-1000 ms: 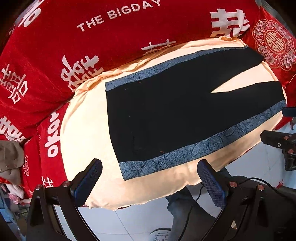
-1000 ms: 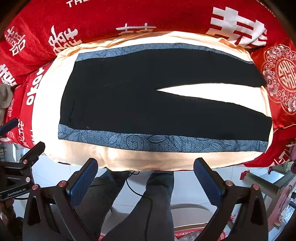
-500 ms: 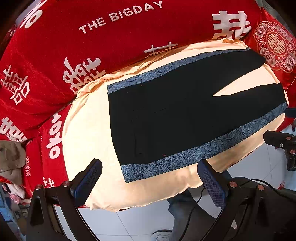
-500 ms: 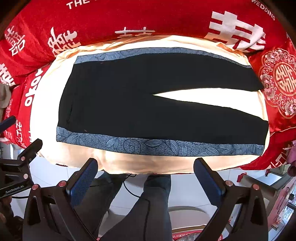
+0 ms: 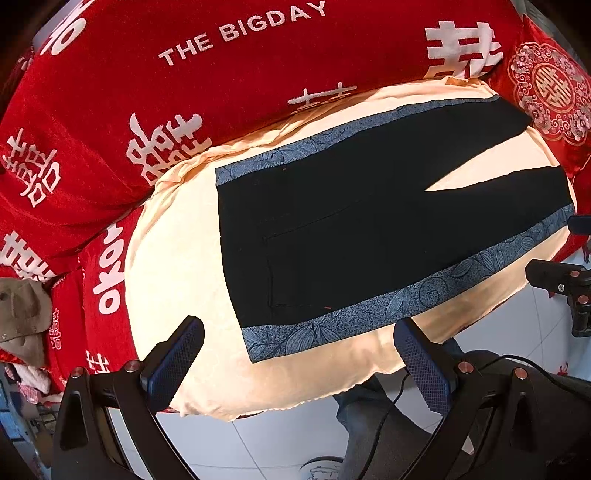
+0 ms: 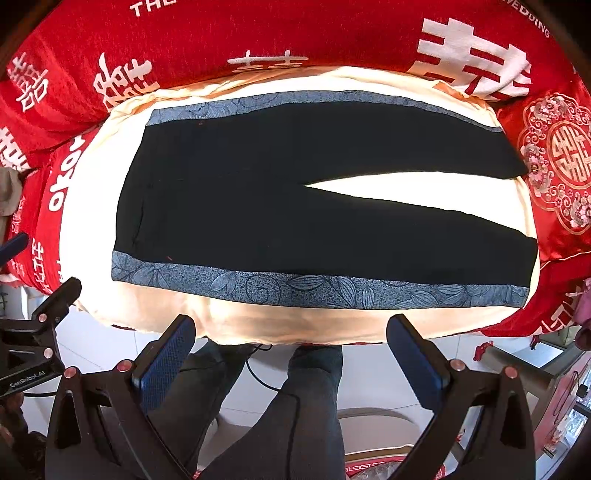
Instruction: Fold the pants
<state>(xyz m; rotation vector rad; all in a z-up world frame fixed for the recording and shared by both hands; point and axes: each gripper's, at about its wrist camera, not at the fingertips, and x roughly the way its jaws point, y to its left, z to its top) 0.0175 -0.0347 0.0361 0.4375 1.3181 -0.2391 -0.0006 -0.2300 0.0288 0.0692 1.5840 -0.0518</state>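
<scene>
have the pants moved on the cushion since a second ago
No. The pants lie spread flat in the same spot on the cream cushion, both legs apart as before. Only the cameras drifted slightly.

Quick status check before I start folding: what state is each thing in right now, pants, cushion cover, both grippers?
Black pants: spread flat, unfolded, legs splayed apart toward the right.
Blue patterned side stripe: flat along the near edge of the pants.
Cream cloth: spread under the pants, near edge draping over the front.
Red blanket: lying beneath the cream cloth.
Left gripper: open, empty, short of the pants.
Right gripper: open, empty, short of the pants.
</scene>
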